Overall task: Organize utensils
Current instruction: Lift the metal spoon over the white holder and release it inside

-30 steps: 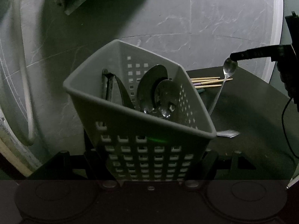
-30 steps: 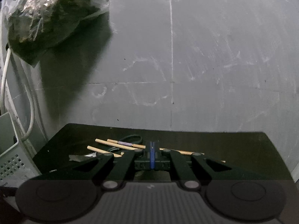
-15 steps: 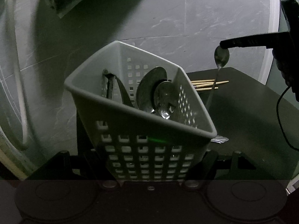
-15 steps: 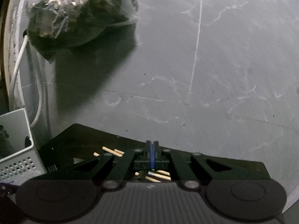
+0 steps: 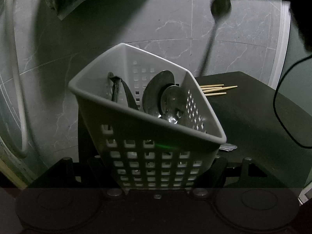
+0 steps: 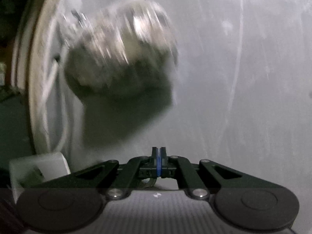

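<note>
Grey marbled wall behind; your left claw (image 5: pixel 156 187) grips the tilted white perforated plastic basket (image 5: pixel 148 120) at centre frame. Your right claw (image 6: pixel 158 162), pressed together, pinches a blurred metal spoon (image 5: pixel 211 37) upper right.

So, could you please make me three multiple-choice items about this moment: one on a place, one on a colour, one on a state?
1. Where do the chopsticks lie?
A. inside the basket
B. on the black table, outside the basket
C. in the plastic bag

2. What colour is the basket?
A. red
B. blue
C. light grey

3. How are the right gripper's fingers?
A. shut on a spoon
B. wide open and empty
C. shut on a chopstick

Answers:
1 B: the chopsticks rest on the table past the basket's rim.
2 C: the perforated basket is pale grey.
3 A: the right gripper is closed, and the spoon hangs from it.
</note>
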`<state>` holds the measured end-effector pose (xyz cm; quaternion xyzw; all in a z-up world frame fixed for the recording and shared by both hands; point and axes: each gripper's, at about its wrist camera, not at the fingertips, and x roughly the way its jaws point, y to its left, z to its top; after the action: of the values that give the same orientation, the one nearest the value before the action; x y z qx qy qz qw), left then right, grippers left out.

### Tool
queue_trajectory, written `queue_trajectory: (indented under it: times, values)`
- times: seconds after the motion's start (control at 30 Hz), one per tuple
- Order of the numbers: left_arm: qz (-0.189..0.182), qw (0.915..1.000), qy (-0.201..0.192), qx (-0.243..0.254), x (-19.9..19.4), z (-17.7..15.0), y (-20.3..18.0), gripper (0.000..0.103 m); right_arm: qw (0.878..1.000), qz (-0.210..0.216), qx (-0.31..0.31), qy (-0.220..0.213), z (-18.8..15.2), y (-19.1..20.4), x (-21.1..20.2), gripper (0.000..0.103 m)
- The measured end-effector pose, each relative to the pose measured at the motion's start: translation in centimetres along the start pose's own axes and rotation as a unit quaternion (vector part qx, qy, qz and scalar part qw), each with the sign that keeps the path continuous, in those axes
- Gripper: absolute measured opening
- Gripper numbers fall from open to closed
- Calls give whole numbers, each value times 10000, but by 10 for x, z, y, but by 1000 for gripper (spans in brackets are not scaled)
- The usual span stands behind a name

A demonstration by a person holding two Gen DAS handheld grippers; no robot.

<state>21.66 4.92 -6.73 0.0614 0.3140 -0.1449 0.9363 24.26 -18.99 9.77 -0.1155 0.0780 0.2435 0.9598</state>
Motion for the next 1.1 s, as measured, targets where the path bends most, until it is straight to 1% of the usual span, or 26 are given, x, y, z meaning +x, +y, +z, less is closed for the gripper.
queue_trajectory:
  times: [0.1,0.17,0.3,0.43,0.6,0.87,1.1]
  values:
    - [0,10000,-3,-8,-1,-1,0,76,9984,318,-125,-441,27,11,-13,0]
    - [-1,10000,-7,-16,-1,-1,0,76,9968,509,-178,-593,37,20,-15,0]
    - [-1,10000,-6,-16,-1,-1,0,76,9934,904,-250,-657,41,38,-10,0]
    - [1,10000,-8,-12,-1,-2,1,76,9912,1194,-296,-487,32,53,2,0]
    - [3,10000,-20,-28,-1,-2,0,76,9883,1493,-282,-149,14,72,14,0]
    - [-5,10000,-20,-35,-1,-2,1,76,9834,1754,-342,309,-9,89,24,0]
    - [-9,10000,-21,-43,-1,-1,1,76,9815,1801,-313,572,-22,91,31,1]
